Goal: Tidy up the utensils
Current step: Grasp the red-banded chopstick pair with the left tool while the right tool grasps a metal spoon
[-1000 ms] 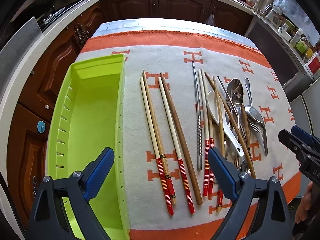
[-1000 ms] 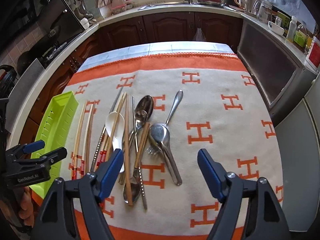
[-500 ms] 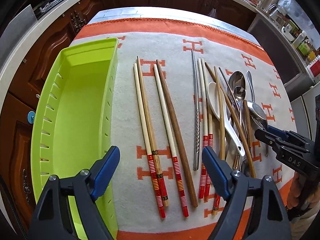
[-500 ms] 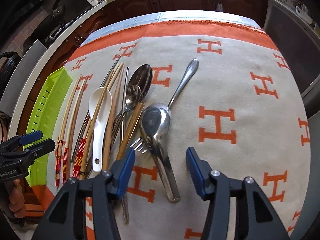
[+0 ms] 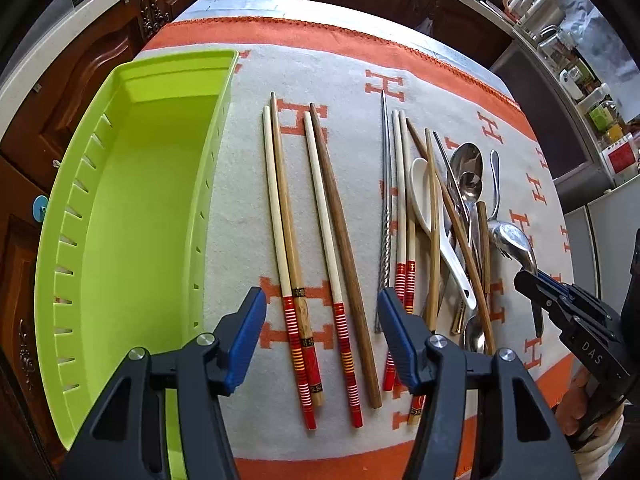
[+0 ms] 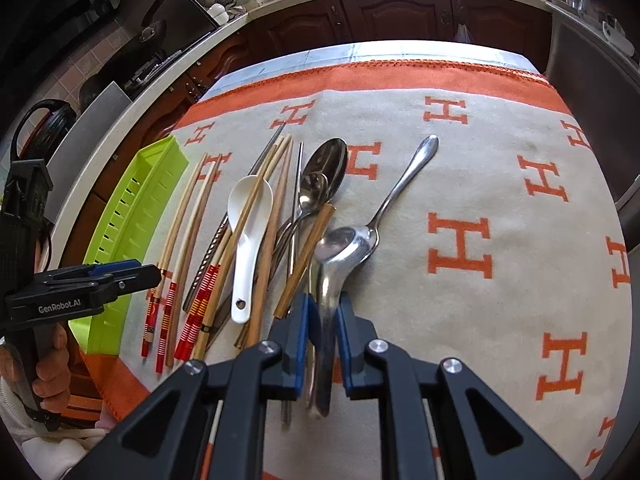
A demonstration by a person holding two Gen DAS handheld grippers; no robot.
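Note:
A lime green utensil tray (image 5: 132, 216) lies empty at the left of the cloth; it also shows in the right wrist view (image 6: 136, 216). Four chopsticks (image 5: 316, 248) lie side by side beside it. My left gripper (image 5: 322, 328) is open, its fingers either side of their red-striped ends. Further right is a mixed pile: chopsticks, a white ceramic spoon (image 6: 248, 232), metal spoons (image 6: 324, 168). My right gripper (image 6: 323, 328) is closed around the handle of a large steel spoon (image 6: 340, 248) that lies bowl-up on the pile's right edge.
The table is covered by a beige cloth with orange H marks and an orange border (image 6: 460, 248). A thin teaspoon (image 6: 404, 184) lies angled to the right of the pile. Dark wood cabinets and a counter ring the table.
My right gripper has come down and closed from open onto the large steel spoon's handle. My left gripper has moved right and lower, over the chopstick ends, still open.

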